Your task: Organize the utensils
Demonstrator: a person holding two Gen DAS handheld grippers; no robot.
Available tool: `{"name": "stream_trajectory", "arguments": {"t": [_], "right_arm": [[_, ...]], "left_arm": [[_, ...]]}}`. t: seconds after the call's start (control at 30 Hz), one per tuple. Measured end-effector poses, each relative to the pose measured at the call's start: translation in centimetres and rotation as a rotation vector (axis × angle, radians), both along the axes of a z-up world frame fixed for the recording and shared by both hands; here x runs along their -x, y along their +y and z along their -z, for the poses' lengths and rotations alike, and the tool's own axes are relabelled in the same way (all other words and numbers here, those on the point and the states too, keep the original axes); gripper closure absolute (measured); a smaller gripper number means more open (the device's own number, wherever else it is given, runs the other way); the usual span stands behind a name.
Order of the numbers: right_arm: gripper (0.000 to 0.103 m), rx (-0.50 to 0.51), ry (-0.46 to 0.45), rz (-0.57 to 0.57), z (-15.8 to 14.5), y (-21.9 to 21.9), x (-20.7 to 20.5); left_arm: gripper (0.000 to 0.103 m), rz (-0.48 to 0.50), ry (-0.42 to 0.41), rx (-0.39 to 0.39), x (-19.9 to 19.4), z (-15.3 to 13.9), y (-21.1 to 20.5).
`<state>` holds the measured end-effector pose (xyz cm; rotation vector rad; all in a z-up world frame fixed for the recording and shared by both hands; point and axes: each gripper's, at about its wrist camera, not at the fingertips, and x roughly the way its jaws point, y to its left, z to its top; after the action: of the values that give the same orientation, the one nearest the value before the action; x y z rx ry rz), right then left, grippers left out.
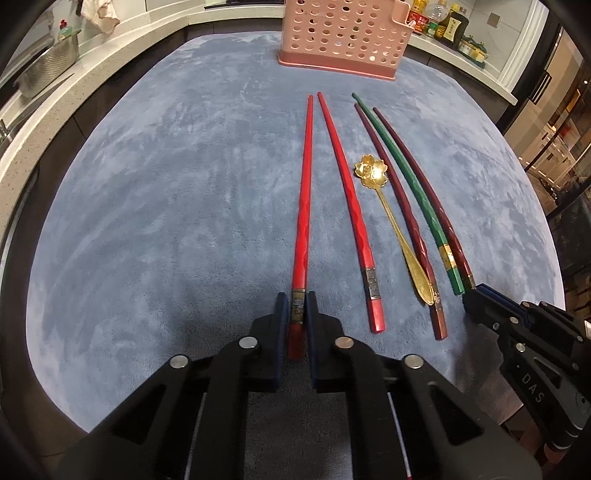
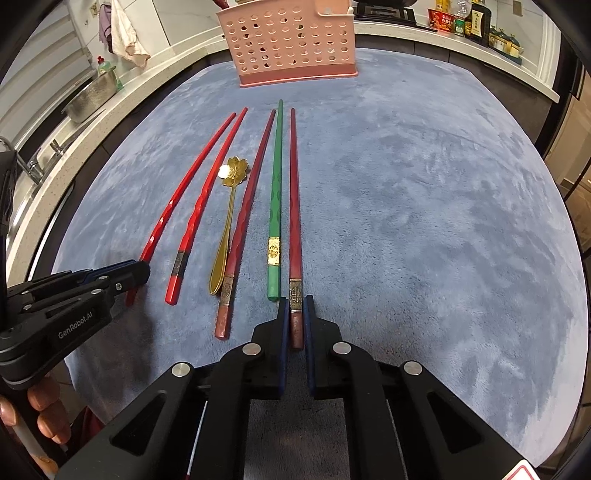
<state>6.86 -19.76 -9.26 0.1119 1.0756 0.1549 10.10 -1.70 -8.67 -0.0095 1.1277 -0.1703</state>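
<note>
Several chopsticks and a gold flower spoon lie side by side on a blue-grey mat. My left gripper is shut on the thick end of the leftmost bright red chopstick, which rests on the mat. Its twin red chopstick lies just to the right. My right gripper is shut on the near end of the rightmost dark red chopstick. Beside that one lie a green chopstick and another dark red chopstick. A pink perforated holder stands at the mat's far edge.
A white counter curves around the mat, with a steel colander at the left and sauce bottles at the back right. A cloth hangs at the far left. A hand holds the left gripper's handle.
</note>
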Motion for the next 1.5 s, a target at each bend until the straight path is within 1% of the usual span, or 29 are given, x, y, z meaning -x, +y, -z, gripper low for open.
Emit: {"name": "stream_trajectory", "arguments": {"t": [0.23,0.4,0.73,0.9,1.2,1.5], "right_arm": [[0.096,-0.018,-0.033,0.019,-1.6,-0.8,0.5],[0.096,-0.043,-0.069,0.038,-3.5,-1.6,0.8],[0.096,-0.096,-0.16,0.075,-8.8,-3.1,1.0],[0.096,-0.105,-0.223,0.092,-11.7,-3.9,0.6],[0.096,-0.139,-0.319,0.122,-16.5,-5.9,-1.4],[0.096,-0.15,-0.394,0.137,-19.8,-7.0,-4.2]], "left_arm": [[0.095,-0.006,-0.004,0.013,0.3,-0.5,0.1],[0.095,-0.011,-0.03,0.032,0.7,-1.9,0.2],[0.096,-0.027,-0.114,0.086,0.7,-7.0,1.1],[0.096,-0.035,-0.175,0.102,0.3,-10.1,1.5],[0.096,-0.061,-0.289,0.101,-2.6,-15.2,2.5],[0.096,-0.077,-0.366,0.097,-6.2,-19.2,2.6]]}}
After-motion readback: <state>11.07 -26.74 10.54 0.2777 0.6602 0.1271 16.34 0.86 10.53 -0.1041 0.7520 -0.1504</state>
